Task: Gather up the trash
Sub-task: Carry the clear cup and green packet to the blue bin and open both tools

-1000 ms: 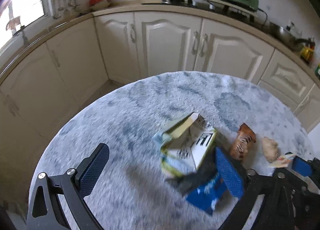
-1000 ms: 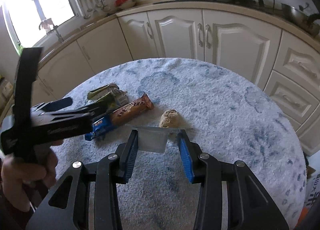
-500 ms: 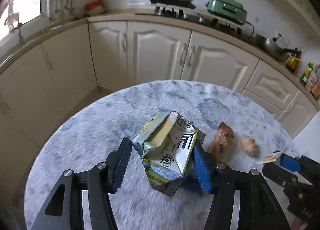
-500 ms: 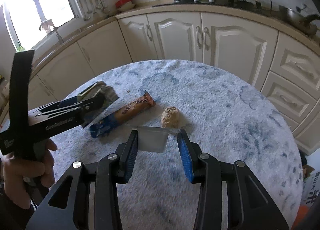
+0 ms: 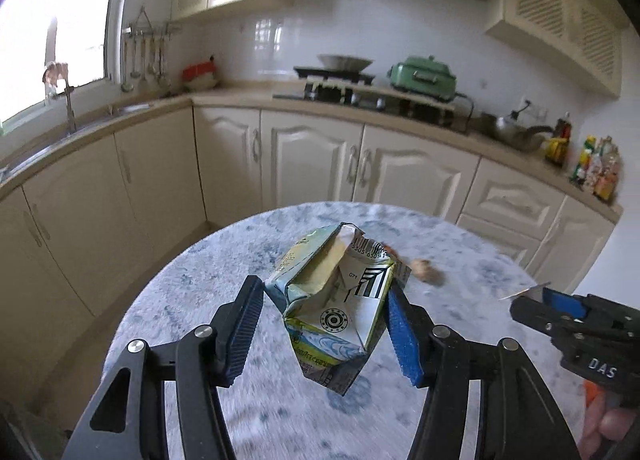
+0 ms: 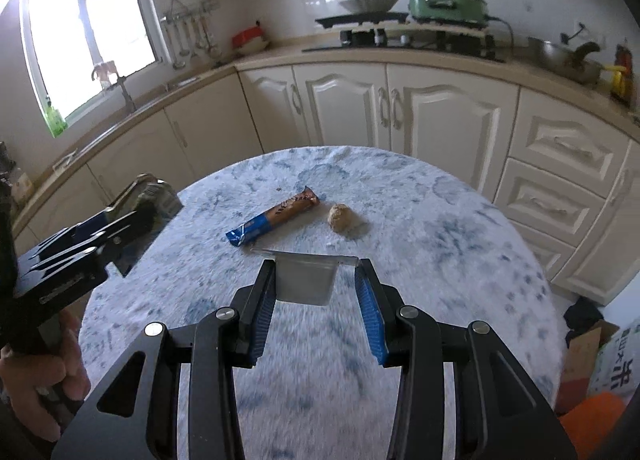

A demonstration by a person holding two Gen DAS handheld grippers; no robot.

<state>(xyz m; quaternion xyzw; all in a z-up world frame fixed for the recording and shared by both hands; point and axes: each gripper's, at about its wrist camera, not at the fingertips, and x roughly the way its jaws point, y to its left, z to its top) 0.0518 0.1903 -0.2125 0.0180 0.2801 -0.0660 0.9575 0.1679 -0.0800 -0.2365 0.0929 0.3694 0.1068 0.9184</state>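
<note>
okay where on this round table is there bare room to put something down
The table is mostly bare: the whole right half beyond the crumpled brown ball, the far edge towards the cabinets, and the near strip below the right gripper. Only the middle is occupied, by the biscuit wrapper and the ball, apart from each other.

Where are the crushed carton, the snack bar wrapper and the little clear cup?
crushed carton point(image 5: 340, 300): left wrist view, its printed white face.
snack bar wrapper point(image 6: 276, 215): right wrist view, its middle.
clear cup point(image 6: 306, 280): right wrist view, its front wall.
</note>
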